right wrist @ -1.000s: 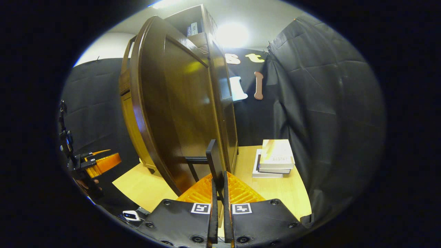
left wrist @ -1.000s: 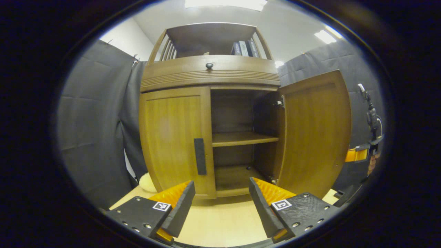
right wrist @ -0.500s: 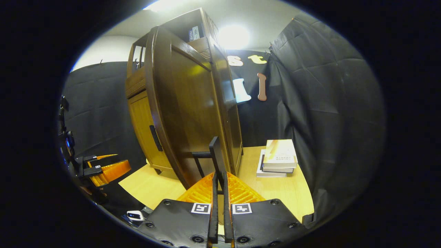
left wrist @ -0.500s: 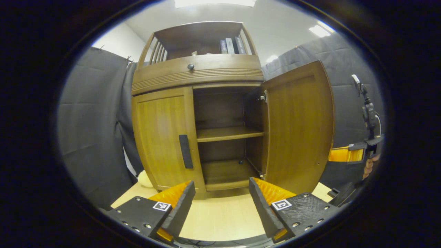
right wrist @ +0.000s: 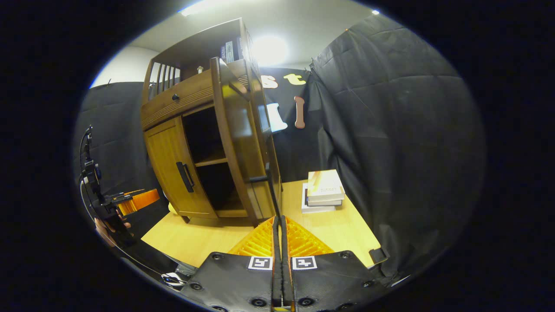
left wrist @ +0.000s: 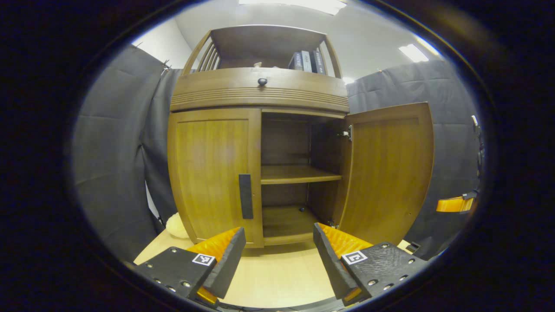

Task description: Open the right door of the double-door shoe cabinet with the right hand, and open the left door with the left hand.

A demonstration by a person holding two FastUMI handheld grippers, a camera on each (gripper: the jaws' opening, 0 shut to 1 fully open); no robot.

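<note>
Here, right door (left wrist: 388, 171) open, left gripper (left wrist: 277, 255) jaws released, right gripper (right wrist: 277, 225) jaws clenched, book labels unreadable.

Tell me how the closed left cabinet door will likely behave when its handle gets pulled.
The left door looks like a rigid wood panel, so it should swing, not flex. Its handle is a flat bar, likely easy to pinch. The cabinet looks heavy, unlikely to tip.

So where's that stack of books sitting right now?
In the right gripper view, the stack of books lies on the wooden table, just right of the cabinet's open right door, beside the black cloth wall.
</note>
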